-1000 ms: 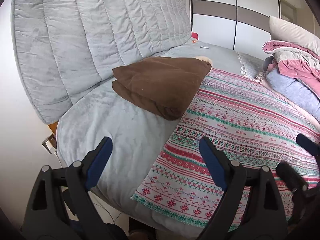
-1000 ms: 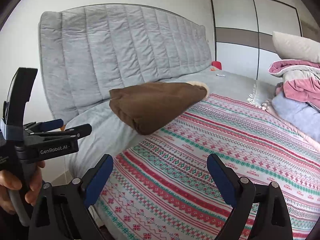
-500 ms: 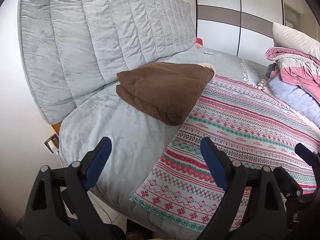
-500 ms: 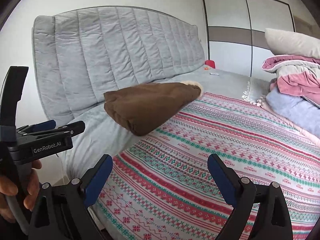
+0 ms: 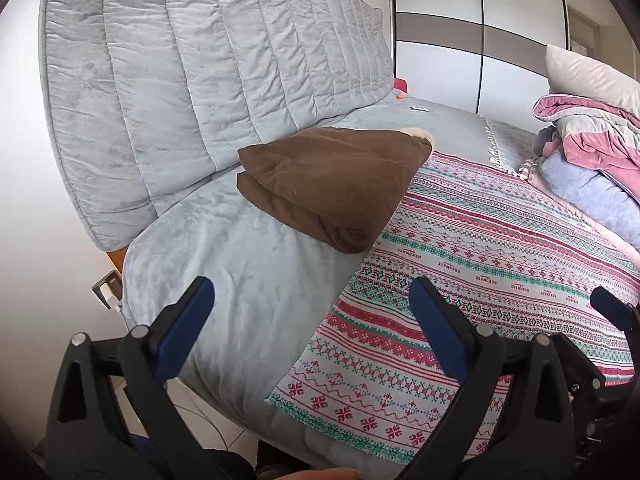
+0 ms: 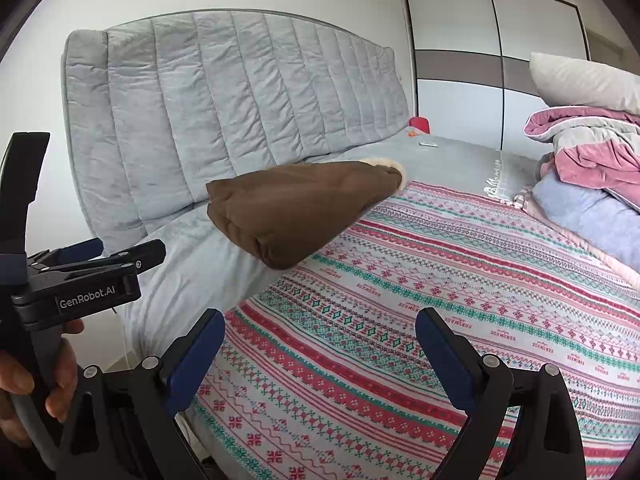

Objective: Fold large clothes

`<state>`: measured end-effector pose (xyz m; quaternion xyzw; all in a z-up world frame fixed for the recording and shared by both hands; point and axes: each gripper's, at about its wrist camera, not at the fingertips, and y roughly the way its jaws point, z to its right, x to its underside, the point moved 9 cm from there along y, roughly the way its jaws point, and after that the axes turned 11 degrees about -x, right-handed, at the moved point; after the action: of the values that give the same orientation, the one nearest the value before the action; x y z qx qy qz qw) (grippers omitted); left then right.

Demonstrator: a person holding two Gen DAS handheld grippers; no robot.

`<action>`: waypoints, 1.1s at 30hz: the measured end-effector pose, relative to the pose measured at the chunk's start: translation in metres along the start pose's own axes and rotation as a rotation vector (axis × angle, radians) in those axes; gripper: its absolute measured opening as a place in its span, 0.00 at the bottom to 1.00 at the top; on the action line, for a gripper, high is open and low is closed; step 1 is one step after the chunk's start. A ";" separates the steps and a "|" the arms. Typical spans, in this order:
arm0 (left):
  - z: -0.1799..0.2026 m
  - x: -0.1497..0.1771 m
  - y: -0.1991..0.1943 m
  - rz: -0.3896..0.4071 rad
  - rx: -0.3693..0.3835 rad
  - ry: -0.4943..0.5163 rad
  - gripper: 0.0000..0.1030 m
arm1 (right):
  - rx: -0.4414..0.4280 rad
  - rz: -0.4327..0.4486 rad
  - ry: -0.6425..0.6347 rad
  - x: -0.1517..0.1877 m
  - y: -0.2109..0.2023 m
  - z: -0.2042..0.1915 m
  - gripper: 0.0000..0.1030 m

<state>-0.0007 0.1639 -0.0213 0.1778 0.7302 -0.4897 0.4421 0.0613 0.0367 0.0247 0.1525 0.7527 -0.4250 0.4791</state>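
A folded brown garment (image 5: 332,184) (image 6: 296,208) with a cream lining lies on the grey bed cover (image 5: 248,272), its near edge resting on a red-and-green patterned sheet (image 5: 480,260) (image 6: 440,300). My left gripper (image 5: 310,292) hovers over the bed's near corner. Its jaws are opening and nothing is between them. My right gripper (image 6: 320,320) stands open above the patterned sheet, also with nothing between its fingers. The left gripper's body (image 6: 80,276) shows in the right wrist view, held by a hand (image 6: 24,380). Both grippers are well short of the brown garment.
A grey quilted headboard (image 5: 200,60) rises behind the bed. A pile of pink, grey and lilac clothes (image 5: 592,160) (image 6: 592,168) with a pillow on top fills the right side. White wardrobe doors (image 6: 460,60) stand beyond. A wall socket (image 5: 106,288) sits by the bed's corner.
The left gripper's jaws have spread a little wider. Both hands and the brown garment have stayed where they were.
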 end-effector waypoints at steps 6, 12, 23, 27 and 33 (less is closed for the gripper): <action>0.001 0.002 0.002 -0.020 0.004 -0.003 0.99 | 0.002 -0.002 0.005 0.001 0.000 0.003 0.95; -0.001 0.003 0.005 -0.030 -0.013 -0.006 0.99 | 0.003 -0.002 0.005 0.001 0.000 0.003 0.95; 0.001 0.006 0.005 -0.031 -0.033 0.029 0.99 | 0.002 -0.004 0.001 0.002 0.000 0.005 0.95; 0.000 0.005 0.004 -0.023 -0.027 0.028 0.99 | 0.002 -0.005 0.002 0.002 0.000 0.004 0.95; 0.001 0.006 0.003 -0.023 -0.027 0.035 0.99 | 0.002 -0.007 0.000 0.002 0.001 0.005 0.95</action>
<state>-0.0008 0.1634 -0.0279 0.1720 0.7462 -0.4818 0.4261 0.0634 0.0328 0.0215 0.1503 0.7528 -0.4277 0.4773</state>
